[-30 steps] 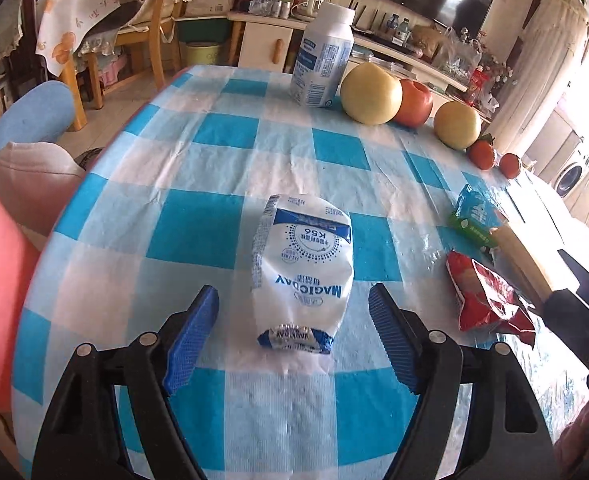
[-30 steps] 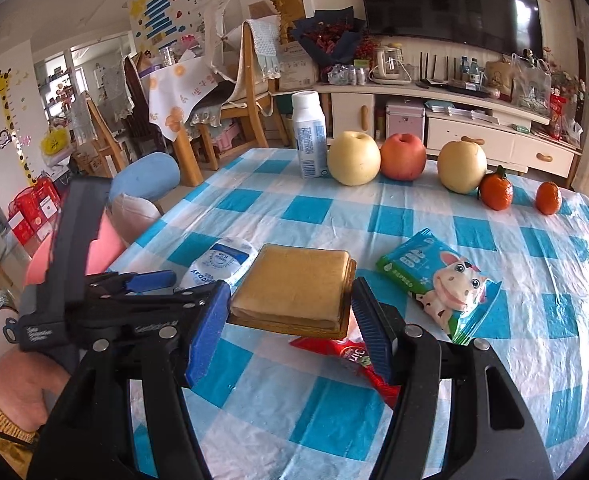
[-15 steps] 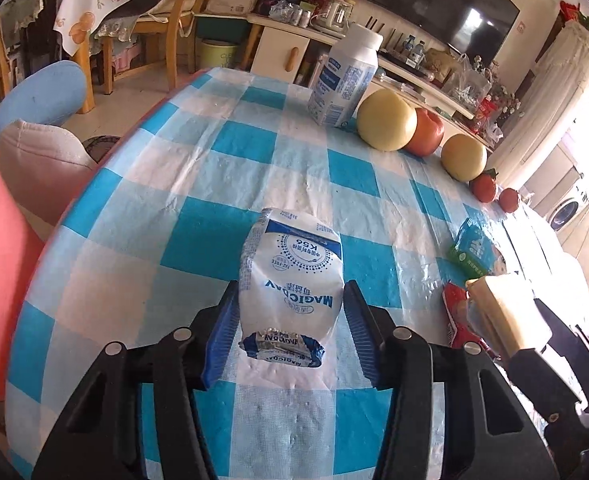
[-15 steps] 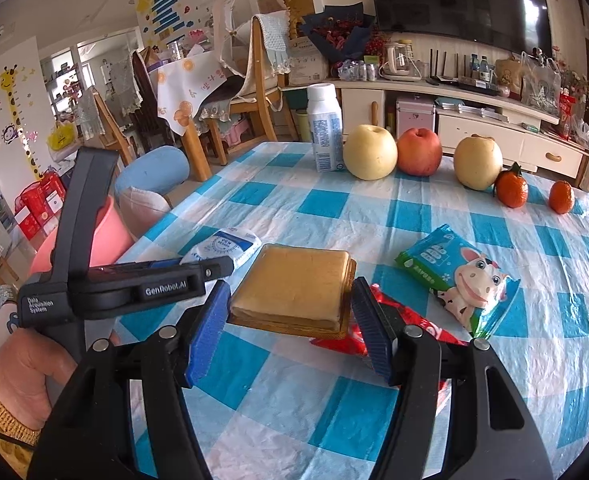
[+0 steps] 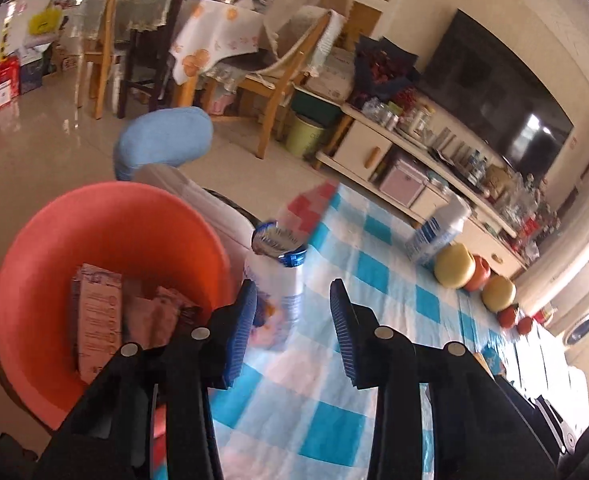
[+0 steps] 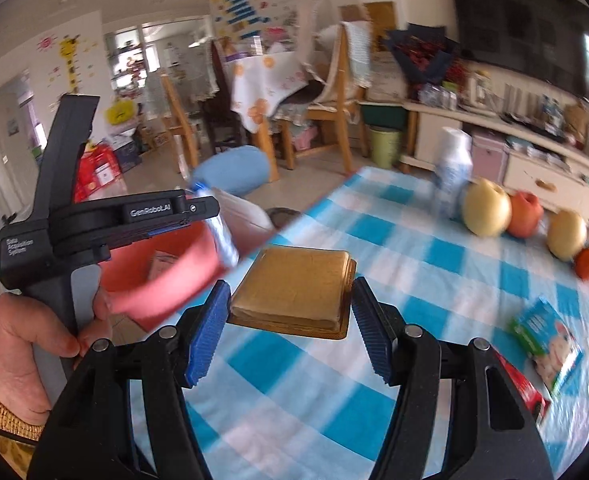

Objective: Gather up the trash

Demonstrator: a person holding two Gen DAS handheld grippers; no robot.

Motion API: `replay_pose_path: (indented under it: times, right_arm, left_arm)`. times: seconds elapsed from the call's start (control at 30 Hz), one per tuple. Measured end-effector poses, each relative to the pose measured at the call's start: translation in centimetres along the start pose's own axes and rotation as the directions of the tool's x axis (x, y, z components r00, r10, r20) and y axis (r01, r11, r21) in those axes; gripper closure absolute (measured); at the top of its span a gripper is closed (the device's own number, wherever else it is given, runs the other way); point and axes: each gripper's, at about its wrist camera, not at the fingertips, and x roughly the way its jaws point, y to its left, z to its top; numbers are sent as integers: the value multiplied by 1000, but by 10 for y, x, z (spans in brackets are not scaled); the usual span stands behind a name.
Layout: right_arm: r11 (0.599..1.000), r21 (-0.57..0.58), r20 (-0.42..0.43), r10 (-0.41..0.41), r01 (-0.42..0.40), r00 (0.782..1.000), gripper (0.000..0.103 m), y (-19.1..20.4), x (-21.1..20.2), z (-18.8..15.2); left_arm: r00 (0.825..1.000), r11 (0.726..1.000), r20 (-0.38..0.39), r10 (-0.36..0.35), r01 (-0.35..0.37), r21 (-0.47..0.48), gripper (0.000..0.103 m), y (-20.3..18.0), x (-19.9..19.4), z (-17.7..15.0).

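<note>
Two pieces of trash are on their way to the basin, and at least two more wait on the counter (image 5: 378, 280).

Left wrist view: the left hand-held gripper (image 5: 294, 292) is closing its jaws on a white packet (image 5: 274, 276), which stands up between them, clear of the counter and right at its edge. The red basin (image 5: 18, 280) sits at nine o'clock, just beside the packet. It already has several paper wrappers (image 5: 94, 320) lying in it, so part of the job looks done. The packet is not yet over the basin; it still has to go a little further toward nine o'clock before being let go. A pale cushion (image 5: 214, 208) lies between basin and counter, and a blue cushion (image 5: 162, 136) at eleven o'clock; neither seems to block the way. At three o'clock a bottle (image 5: 438, 236) and a row of fruit (image 5: 454, 272) stand well apart.

Right wrist view: the right hand-held gripper (image 6: 290, 284) grips a flat brown pack (image 6: 298, 272) by its two sides, above the counter. The basin is at nine o'clock, but the other hand-held gripper, held by a hand (image 6: 22, 356), hangs over it with the packet, so the pack probably has to wait. At four o'clock a green packet (image 6: 546, 340) and a red wrapper (image 6: 522, 388) are yet to be collected.
</note>
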Motion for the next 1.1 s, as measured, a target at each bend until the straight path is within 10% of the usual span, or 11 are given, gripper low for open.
replay_pose_path:
  times: [0.43, 0.57, 0.73, 1.0, 1.1]
  right_arm:
    - [974, -165, -2, 155, -154, 988, 40, 105, 70, 48]
    - [986, -138, 19, 96, -92, 995, 40, 84, 62, 40]
    - [996, -87, -21, 11, -13, 1000, 40, 37, 38, 11]
    - [1000, -11, -46, -19, 18, 999, 40, -15, -7, -36]
    - [999, 35, -29, -4, 5, 1000, 40, -33, -16, -47]
  left_arm:
    - [988, 970, 62, 142, -127, -209, 63, 99, -25, 22]
    - [997, 992, 39, 63, -58, -114, 59, 87, -14, 22]
    - [999, 990, 31, -16, 12, 141, 28, 29, -1, 15]
    - [991, 842, -132, 6, 66, 536, 21, -67, 62, -14]
    - [984, 827, -173, 45, 60, 559, 21, -78, 84, -13]
